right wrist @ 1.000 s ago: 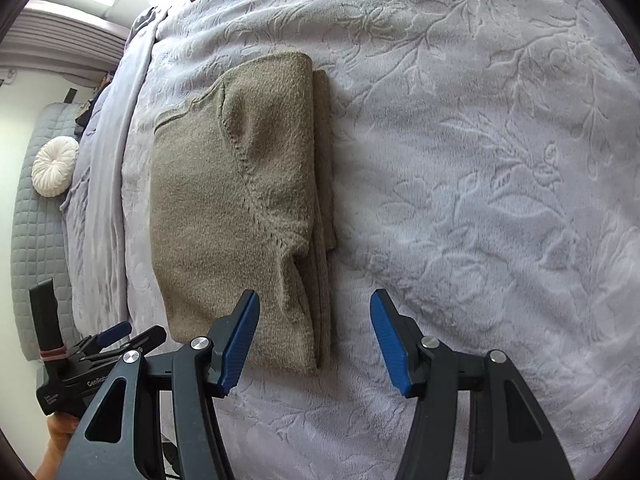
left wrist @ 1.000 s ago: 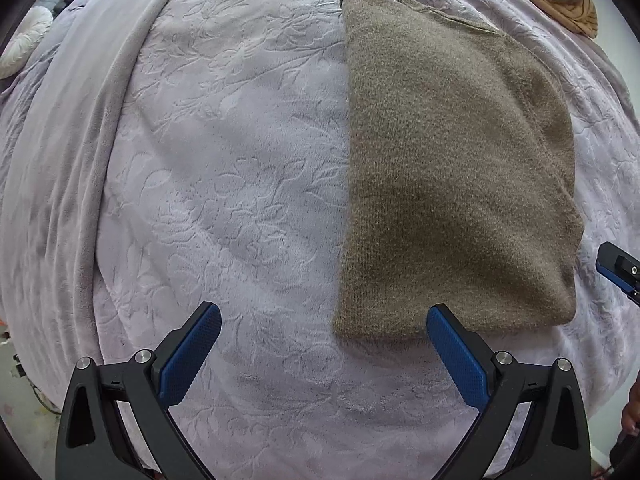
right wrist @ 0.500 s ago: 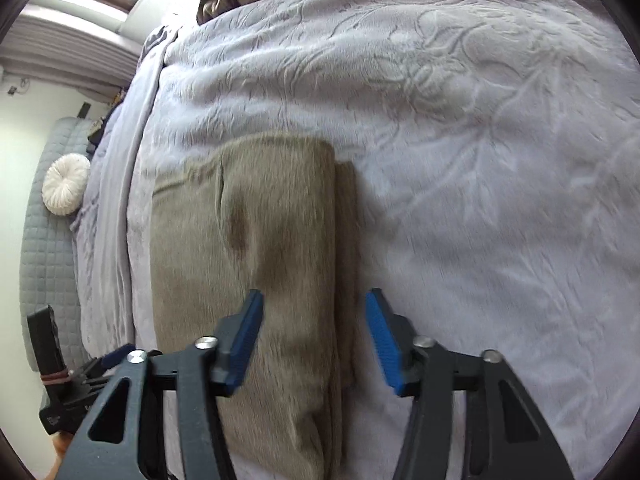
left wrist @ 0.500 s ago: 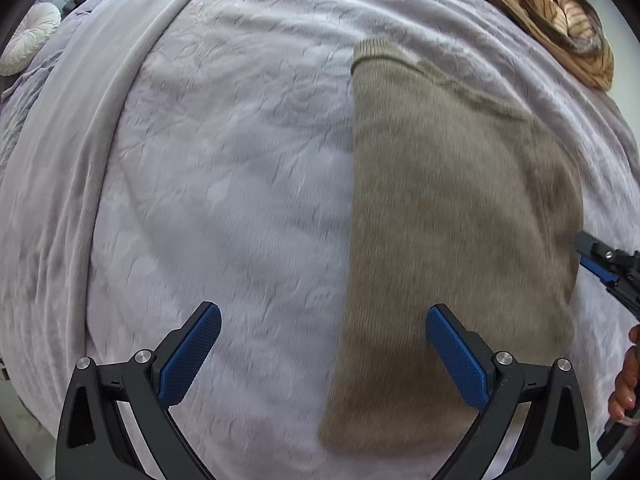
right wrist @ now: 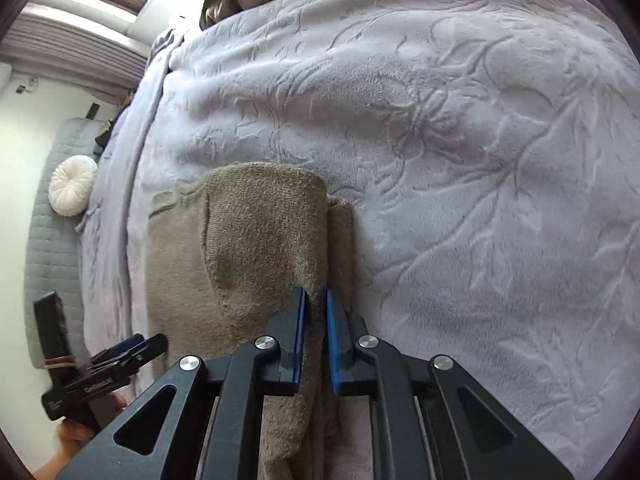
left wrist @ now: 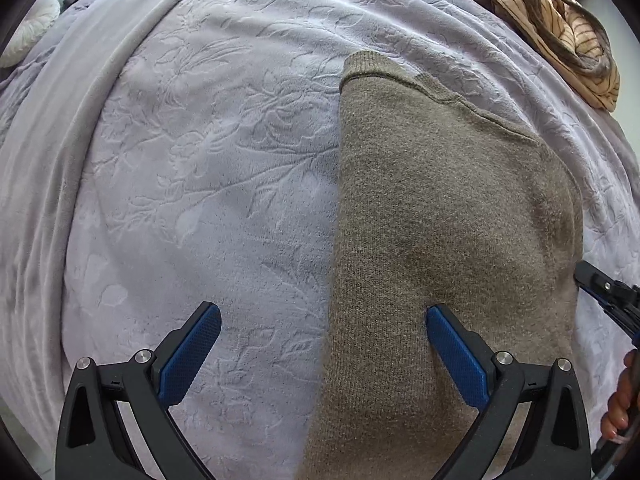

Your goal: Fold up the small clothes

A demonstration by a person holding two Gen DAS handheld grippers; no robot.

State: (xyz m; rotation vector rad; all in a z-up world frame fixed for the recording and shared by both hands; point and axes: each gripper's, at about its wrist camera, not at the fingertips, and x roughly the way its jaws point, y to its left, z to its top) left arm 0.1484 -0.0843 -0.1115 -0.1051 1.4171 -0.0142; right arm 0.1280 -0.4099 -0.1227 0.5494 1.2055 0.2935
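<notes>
folded brown sweater (left wrist: 448, 216) lies flat on a bed under a lilac blanket (left wrist: 208, 184) with an embossed leaf pattern. in the left wrist view the sweater fills the right half, ribbed hem at the top, long left edge running straight down toward the bottom of the frame.

left claw (left wrist: 320, 354) is spread wide and points straight down over the bed. its left finger sits over bare blanket, its right finger over the sweater, so the sweater's left edge falls between them. cannot tell if either tip touches the cloth; nothing is pinched.

right claw (right wrist: 316, 328) is at the sweater's right folded edge, jaws closing, blue pads nearly together with a ridge of the knit bunched up between them. cloth is puckered and dented just ahead of the pads. in the left wrist view the right claw's tip pokes in at the far right edge, at the sweater's side, with fingertips of a hand (left wrist: 620, 408) below it.

in the right wrist view the left claw shows at lower left, held by a hand, beside the sweater's near corner.

striped tan cloth (left wrist: 560, 32) is heaped at the far edge of the bed. round white cushion (right wrist: 73, 185) rests on a grey quilted pad beyond the bed's left side.
</notes>
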